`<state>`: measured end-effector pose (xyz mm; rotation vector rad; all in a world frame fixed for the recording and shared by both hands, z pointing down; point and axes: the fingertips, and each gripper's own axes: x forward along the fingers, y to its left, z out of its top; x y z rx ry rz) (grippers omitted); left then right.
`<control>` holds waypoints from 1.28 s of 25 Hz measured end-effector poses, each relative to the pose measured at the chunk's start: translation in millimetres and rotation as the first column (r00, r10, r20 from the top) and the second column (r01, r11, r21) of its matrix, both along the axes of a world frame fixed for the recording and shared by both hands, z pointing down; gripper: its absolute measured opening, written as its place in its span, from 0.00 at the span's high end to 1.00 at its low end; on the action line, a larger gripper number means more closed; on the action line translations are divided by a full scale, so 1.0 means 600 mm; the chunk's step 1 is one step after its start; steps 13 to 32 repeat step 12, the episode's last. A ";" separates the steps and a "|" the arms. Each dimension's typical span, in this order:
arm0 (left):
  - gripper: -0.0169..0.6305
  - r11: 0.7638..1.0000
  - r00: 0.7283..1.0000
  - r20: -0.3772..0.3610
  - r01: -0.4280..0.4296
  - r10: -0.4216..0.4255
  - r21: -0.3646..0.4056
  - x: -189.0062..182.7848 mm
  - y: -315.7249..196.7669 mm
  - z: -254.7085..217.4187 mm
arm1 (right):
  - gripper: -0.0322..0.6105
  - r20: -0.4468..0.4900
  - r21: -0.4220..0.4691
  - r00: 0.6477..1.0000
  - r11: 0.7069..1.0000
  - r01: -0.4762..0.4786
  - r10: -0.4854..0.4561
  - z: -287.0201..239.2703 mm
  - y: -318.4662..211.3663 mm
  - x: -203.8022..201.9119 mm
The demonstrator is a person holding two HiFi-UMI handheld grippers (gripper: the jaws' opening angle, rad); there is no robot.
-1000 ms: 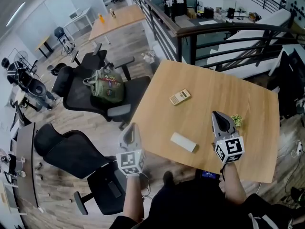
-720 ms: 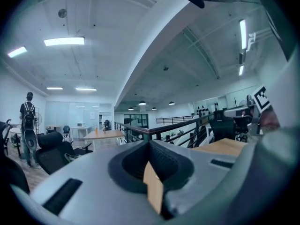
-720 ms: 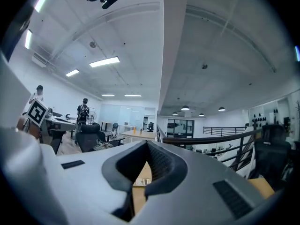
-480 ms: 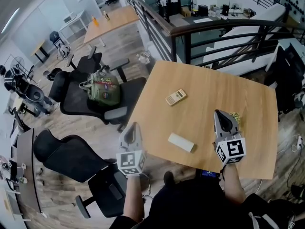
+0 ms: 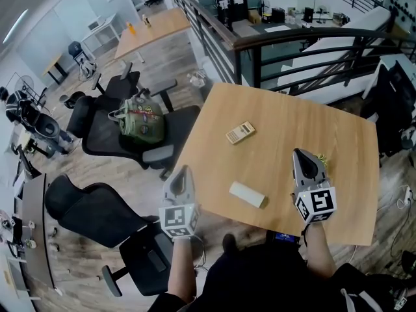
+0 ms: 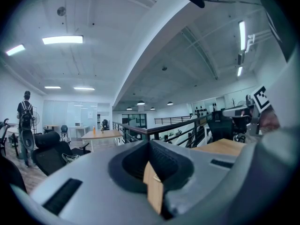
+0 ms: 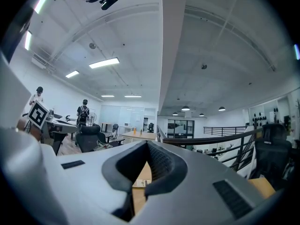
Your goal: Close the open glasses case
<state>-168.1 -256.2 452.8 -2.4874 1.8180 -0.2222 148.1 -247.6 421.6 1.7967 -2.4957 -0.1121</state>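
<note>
One glasses case (image 5: 247,194) is seen, a pale oblong lying flat on the wooden tabletop (image 5: 292,119). It is placed close to the near edge, nearer the left near corner than the right one. Whether its lid is up or down cannot be made out from the head view, and nothing of its contents is shown.

Two grippers are counted. The left gripper (image 5: 182,170) is held off the tabletop, just outside the left near corner and apart from the case. In its own view the left gripper (image 6: 150,147) is shown with its jaws brought together. Nothing is gripped, and only a sliver of tabletop is seen below the pads. The right gripper (image 5: 298,153) is held over the tabletop towards the right near corner, also apart from the case. In its own view the right gripper (image 7: 147,149) is likewise shown fully closed and empty.

One small green object (image 5: 322,159) is found just beside the right gripper's tip and cannot be identified. One calculator (image 5: 240,132) is laid towards the left edge, farther in than the case and well apart from it.

Beyond the left edge, three black office chairs are counted. On the seat of the middle chair (image 5: 97,125), one green bag (image 5: 144,121) is set, and its contents are not shown. One black railing (image 5: 260,41) is run past the far edge, and a second wooden table (image 5: 153,28) is seen beyond the chairs.
</note>
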 end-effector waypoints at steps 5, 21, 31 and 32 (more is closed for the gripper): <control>0.97 1.000 1.000 -0.003 -0.005 0.005 0.001 0.001 -0.002 0.000 | 0.93 -0.002 0.005 1.000 1.000 0.000 0.000 -0.003 -0.002 0.001; 0.97 1.000 1.000 -0.007 0.000 0.000 0.000 0.001 0.000 -0.005 | 0.93 -0.012 0.013 1.000 1.000 0.013 -0.013 -0.012 0.001 -0.003; 0.97 1.000 1.000 -0.007 0.000 0.000 0.000 0.001 0.000 -0.005 | 0.93 -0.012 0.013 1.000 1.000 0.013 -0.013 -0.012 0.001 -0.003; 0.97 1.000 1.000 -0.007 0.000 0.000 0.000 0.001 0.000 -0.005 | 0.93 -0.012 0.013 1.000 1.000 0.013 -0.013 -0.012 0.001 -0.003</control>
